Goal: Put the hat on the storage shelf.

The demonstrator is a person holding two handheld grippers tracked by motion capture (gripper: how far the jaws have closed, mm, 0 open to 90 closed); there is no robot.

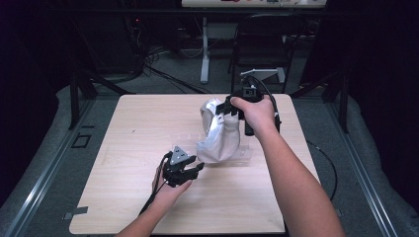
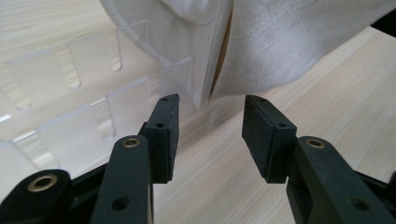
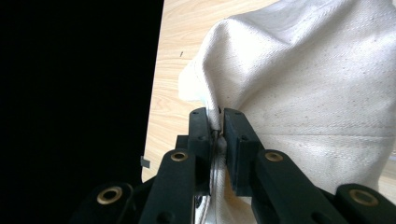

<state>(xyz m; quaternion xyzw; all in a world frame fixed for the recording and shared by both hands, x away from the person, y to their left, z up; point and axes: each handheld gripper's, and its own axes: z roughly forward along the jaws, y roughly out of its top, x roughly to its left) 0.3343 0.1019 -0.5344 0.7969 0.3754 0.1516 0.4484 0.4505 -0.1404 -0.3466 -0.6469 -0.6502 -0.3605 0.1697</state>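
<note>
Right gripper (image 1: 228, 109), frame centre in the high view, is clenched on a fold of the white cloth bag (image 1: 220, 133) (bag hangs onto the table (image 1: 148, 123)). Left gripper (image 1: 197, 167), jaws parted, sits just lower left of the bag, near what appears a clear slotted rack (image 2: 70, 112).

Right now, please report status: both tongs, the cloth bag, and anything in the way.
Right tongs shut on cloth bag, holding it up. Left tongs open, low by the bag's bottom edge, touching nothing. Clear slotted acrylic rack lies under the bag, beside the left tongs.
</note>
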